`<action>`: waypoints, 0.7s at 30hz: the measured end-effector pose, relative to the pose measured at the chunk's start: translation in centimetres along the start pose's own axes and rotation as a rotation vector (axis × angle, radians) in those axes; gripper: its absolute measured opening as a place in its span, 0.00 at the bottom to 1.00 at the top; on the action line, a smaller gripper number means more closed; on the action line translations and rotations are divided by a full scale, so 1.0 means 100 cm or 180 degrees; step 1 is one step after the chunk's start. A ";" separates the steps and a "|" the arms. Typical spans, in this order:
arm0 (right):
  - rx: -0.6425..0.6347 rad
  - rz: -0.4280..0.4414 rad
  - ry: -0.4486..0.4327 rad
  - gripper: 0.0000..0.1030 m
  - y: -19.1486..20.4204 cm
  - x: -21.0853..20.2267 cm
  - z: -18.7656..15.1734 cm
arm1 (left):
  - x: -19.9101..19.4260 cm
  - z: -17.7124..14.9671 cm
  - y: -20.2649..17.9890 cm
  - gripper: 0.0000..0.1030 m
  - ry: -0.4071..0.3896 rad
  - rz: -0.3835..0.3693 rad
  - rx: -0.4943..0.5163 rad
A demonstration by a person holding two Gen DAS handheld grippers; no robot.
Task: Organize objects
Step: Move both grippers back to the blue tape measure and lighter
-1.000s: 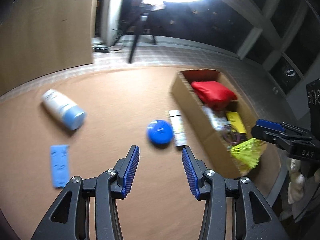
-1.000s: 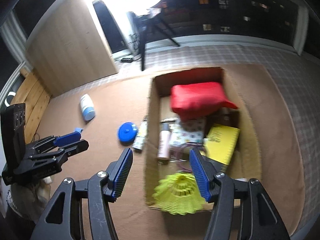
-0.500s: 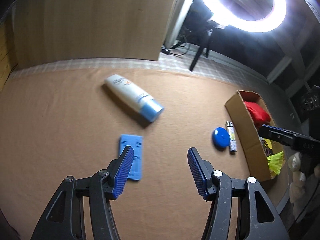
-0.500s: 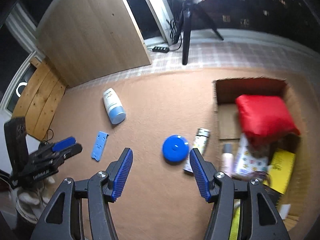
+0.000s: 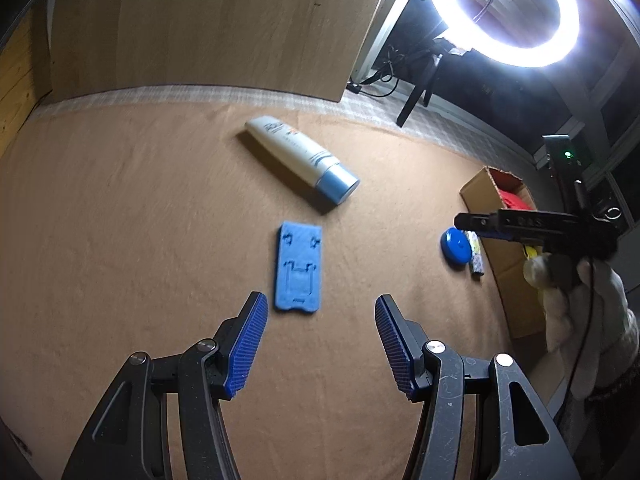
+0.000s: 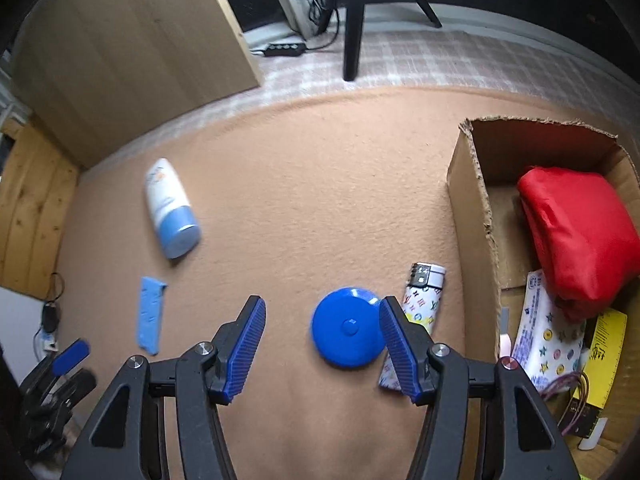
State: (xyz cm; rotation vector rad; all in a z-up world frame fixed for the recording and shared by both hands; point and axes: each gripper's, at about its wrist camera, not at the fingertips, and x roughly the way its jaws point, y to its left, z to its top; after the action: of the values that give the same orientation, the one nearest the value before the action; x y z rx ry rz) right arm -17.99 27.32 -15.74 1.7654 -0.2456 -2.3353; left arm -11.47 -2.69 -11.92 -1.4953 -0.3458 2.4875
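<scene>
A flat blue plastic piece (image 5: 298, 267) lies on the brown mat just ahead of my open, empty left gripper (image 5: 318, 344); it also shows in the right wrist view (image 6: 150, 314). A white tube with a light-blue cap (image 5: 302, 160) lies beyond it, also in the right wrist view (image 6: 170, 210). A blue round disc (image 6: 348, 334) sits between the fingers of my open right gripper (image 6: 322, 346), close to the right finger. A patterned lighter (image 6: 418, 312) lies beside the disc. The cardboard box (image 6: 472, 216) holds a red pouch (image 6: 580, 236).
The box also holds a patterned tissue pack (image 6: 548, 344) and a yellow booklet (image 6: 604, 356). A wooden panel (image 5: 200, 28) stands behind the mat. A bright ring light (image 5: 502, 12) on a tripod (image 6: 354, 20) stands on the checked floor. A power strip (image 6: 284, 49) lies near it.
Both grippers have swung left and moved lower. The left one now faces the flat blue piece; the right one has closed in on the blue disc, away from the box.
</scene>
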 end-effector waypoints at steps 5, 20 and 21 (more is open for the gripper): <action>-0.0022 -0.0088 0.0019 0.53 0.004 0.008 0.004 | -0.004 -0.006 0.012 0.58 0.0011 0.0004 -0.0045; -0.0122 -0.0382 0.0160 0.53 0.010 0.028 0.004 | 0.000 -0.011 0.021 0.58 0.0063 -0.0020 -0.0072; -0.0092 -0.0323 0.0190 0.53 0.009 0.028 0.003 | 0.001 -0.011 0.021 0.58 0.0067 -0.0018 -0.0071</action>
State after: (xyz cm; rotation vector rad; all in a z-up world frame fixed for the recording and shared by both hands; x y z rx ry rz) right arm -18.98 25.74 -18.07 1.8719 -0.1149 -2.3370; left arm -10.72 -4.52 -13.16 -1.5258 -0.3749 2.4695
